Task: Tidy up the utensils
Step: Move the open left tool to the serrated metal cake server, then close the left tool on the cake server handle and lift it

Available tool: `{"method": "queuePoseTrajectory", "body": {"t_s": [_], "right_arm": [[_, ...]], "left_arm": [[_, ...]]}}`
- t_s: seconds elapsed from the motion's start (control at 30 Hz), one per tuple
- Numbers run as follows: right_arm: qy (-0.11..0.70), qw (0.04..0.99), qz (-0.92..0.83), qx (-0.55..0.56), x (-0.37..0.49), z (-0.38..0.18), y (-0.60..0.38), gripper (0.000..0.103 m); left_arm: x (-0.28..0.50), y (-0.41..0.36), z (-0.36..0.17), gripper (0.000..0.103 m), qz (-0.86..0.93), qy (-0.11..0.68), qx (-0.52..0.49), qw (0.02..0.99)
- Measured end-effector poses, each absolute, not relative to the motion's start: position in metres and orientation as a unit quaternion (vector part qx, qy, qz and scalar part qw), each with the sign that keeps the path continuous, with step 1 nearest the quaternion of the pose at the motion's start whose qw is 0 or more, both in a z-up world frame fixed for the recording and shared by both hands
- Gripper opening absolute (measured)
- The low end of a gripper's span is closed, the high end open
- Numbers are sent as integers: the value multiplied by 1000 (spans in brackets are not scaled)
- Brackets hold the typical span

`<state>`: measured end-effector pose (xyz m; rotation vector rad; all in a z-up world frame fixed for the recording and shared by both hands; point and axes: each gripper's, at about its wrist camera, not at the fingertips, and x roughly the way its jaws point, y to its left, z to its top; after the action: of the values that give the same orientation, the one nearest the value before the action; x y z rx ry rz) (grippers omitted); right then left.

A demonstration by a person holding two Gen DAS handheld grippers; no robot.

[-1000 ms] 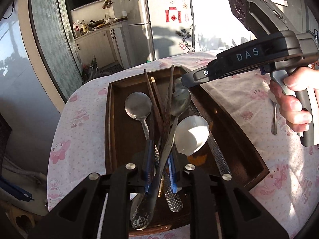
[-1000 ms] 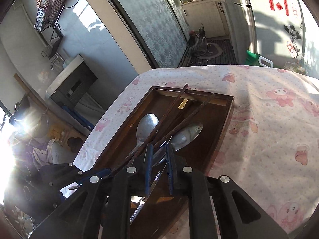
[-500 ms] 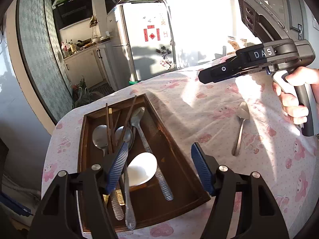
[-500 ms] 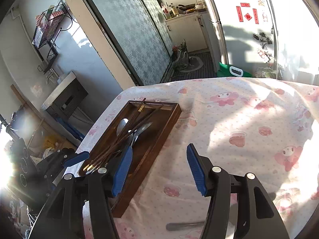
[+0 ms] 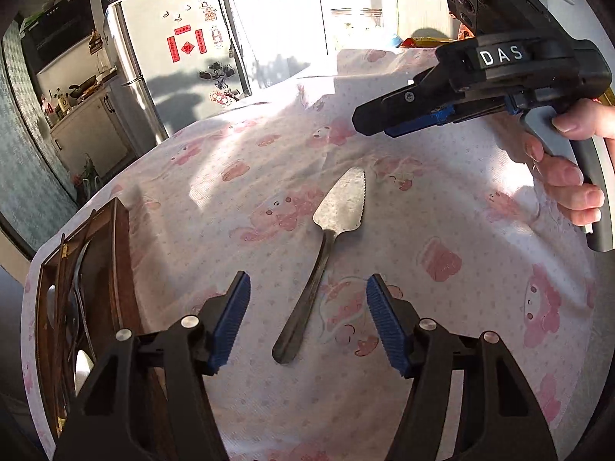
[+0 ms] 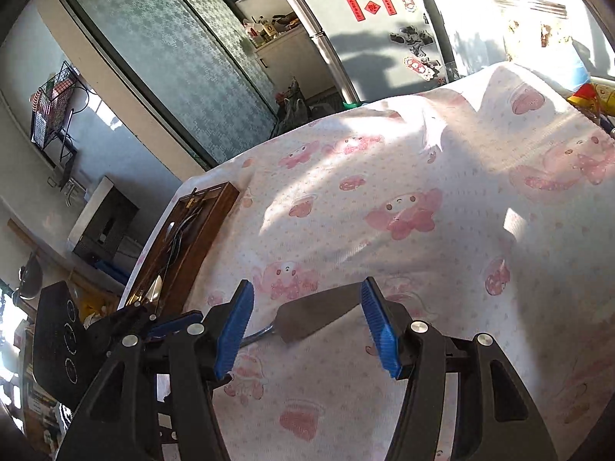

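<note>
Both grippers hover, fingers spread and empty, over the server (image 5: 329, 253) lying flat on the tabletop (image 5: 442, 307) beside the tray (image 5: 123, 253): left gripper (image 5: 305, 320) should straddle the handle and pinch low.

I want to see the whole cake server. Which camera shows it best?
The left wrist view: the cake server lies whole on the tablecloth, serrated blade to handle end. The right wrist view shows only its blade and a bit of handle behind a blue finger.
</note>
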<state>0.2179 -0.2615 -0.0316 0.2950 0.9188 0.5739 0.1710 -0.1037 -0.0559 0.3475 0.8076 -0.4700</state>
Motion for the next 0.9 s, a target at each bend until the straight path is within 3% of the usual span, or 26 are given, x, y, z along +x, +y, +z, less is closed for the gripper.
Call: {"method": "queuePoseTrajectory", "body": {"t_s": [0.13, 0.2, 0.43, 0.5, 0.63, 0.67, 0.9], "right_arm": [[435, 845, 278, 140, 217, -32, -261, 59], [431, 845, 282, 144, 217, -30, -263, 59], [429, 841, 287, 160, 220, -31, -273, 59], [434, 837, 287, 168, 221, -36, -275, 59], [446, 827, 289, 183, 223, -47, -275, 59], [450, 823, 291, 187, 224, -51, -274, 59], [468, 805, 284, 229, 229, -70, -275, 59]], "left_arm": [[187, -115, -60, 63, -232, 398, 165, 872], [195, -121, -63, 55, -231, 405, 166, 869], [214, -140, -72, 50, -238, 418, 168, 860], [219, -142, -72, 28, -266, 427, 144, 852], [218, -147, -71, 23, -257, 422, 149, 856], [218, -146, -70, 7, -250, 417, 152, 861], [214, -141, -67, 6, -249, 413, 137, 865]]}}
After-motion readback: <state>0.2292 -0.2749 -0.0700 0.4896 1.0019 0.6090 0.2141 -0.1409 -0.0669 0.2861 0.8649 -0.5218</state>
